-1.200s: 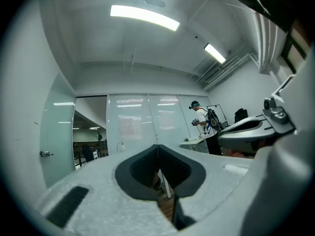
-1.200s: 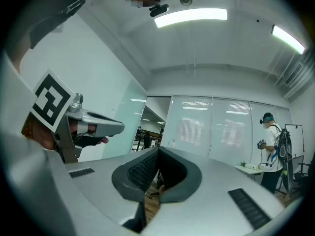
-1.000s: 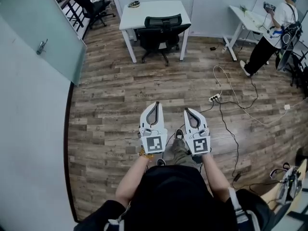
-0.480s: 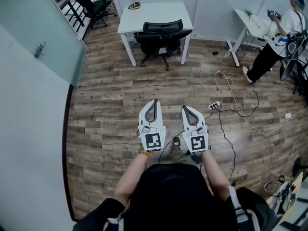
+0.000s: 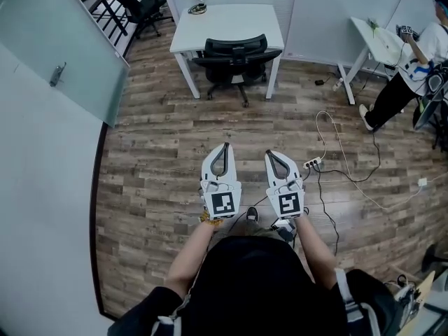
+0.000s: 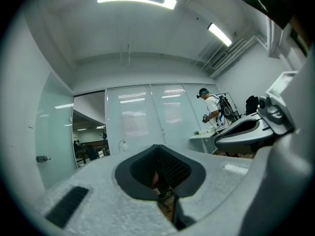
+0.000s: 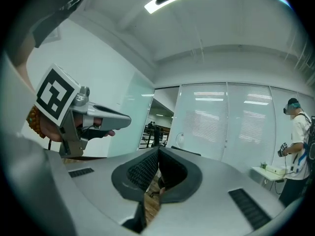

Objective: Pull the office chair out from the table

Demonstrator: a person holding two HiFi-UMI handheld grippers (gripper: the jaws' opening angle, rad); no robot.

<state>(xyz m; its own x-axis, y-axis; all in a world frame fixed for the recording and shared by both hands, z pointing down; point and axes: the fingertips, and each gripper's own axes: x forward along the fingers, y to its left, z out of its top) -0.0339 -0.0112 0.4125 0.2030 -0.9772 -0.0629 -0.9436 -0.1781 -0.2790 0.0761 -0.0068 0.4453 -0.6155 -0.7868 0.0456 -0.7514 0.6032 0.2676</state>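
A black office chair [image 5: 236,56] is tucked under the white table [image 5: 228,21] at the top of the head view, well ahead of me. My left gripper [image 5: 224,147] and right gripper [image 5: 269,153] are held side by side over the wooden floor, both pointing toward the chair, both shut with nothing between their jaws. In the left gripper view the left gripper [image 6: 158,146] shows its dark pads pressed together, and the right gripper [image 6: 246,132] shows at the right. In the right gripper view the right gripper [image 7: 158,149] is also shut, with the left gripper [image 7: 91,117] at the left.
A power strip [image 5: 312,163] with trailing cables [image 5: 343,152] lies on the floor to the right of my grippers. A person [image 5: 409,75] stands at a second white desk [image 5: 374,37] at far right. A glass door [image 5: 63,40] is at left.
The chair and table have come slightly nearer and lower in the head view as I move toward them. Both grippers stay shut and side by side.
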